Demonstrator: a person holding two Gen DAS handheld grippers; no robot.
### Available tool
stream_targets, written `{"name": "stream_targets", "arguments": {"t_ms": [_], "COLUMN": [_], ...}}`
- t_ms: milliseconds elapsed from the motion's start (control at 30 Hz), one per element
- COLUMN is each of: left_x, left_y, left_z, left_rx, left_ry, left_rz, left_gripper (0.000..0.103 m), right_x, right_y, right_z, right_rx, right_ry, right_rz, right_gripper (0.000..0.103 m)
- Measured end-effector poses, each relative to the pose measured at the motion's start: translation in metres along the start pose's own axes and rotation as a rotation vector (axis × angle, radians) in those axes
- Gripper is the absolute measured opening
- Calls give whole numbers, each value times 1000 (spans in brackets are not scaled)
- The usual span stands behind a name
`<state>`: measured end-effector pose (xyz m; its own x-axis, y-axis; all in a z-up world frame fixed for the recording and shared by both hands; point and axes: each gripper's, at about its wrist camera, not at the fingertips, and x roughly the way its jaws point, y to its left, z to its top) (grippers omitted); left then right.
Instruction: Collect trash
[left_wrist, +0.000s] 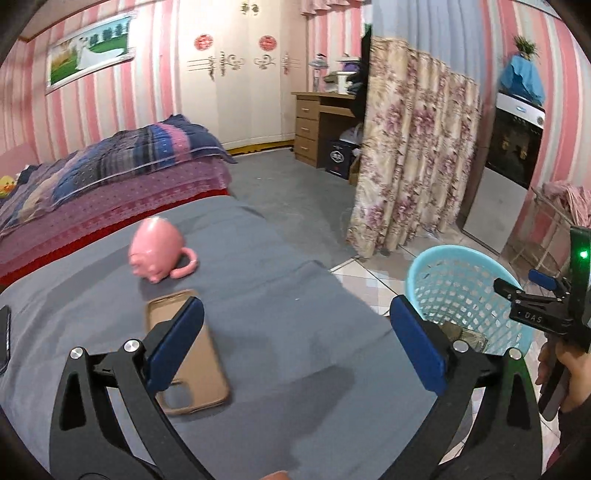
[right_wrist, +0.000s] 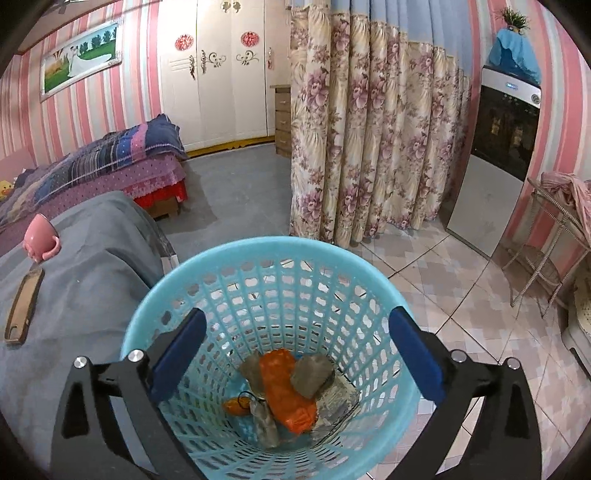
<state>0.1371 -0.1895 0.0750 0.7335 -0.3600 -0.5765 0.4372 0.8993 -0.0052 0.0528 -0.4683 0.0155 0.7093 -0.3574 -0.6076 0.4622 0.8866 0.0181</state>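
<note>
Nearby, grey bedcover meets tiled floor, pink-striped walls behind.

Light blue lattice basket; inside it, an orange wrapper among grey-brown scraps. Left of the basket: grey cloth, pink mug, tan phone case. Behind the basket: cream curtain, purple-flowered; walls striped pink and white.

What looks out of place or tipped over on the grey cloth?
The pink mug lies tipped on its side on the grey cloth, handle against the cloth, not upright. Just in front of it, the tan phone case lies empty. The trash sits inside the blue basket.
</note>
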Motion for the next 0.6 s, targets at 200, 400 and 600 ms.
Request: {"name": "stream_targets", "arguments": {"t_ms": [200, 400, 600], "left_x": [-33, -73, -107], "left_y": [30, 58, 80], "left_z": [-14, -43, -72], "left_rx": [-52, -86, -95], "left_ry": [-4, -14, -23], "left_rz": [21, 67, 109], "left_gripper": [97, 97, 98], "right_x": [-39, -89, -131], "right_y": [31, 74, 122], "right_z": [2, -10, -26], "right_rx": [-30, -12, -29], "right_ry": [-74, -141, -172], "right_rz": [-6, 72, 160], "right_gripper": [98, 98, 98]}}
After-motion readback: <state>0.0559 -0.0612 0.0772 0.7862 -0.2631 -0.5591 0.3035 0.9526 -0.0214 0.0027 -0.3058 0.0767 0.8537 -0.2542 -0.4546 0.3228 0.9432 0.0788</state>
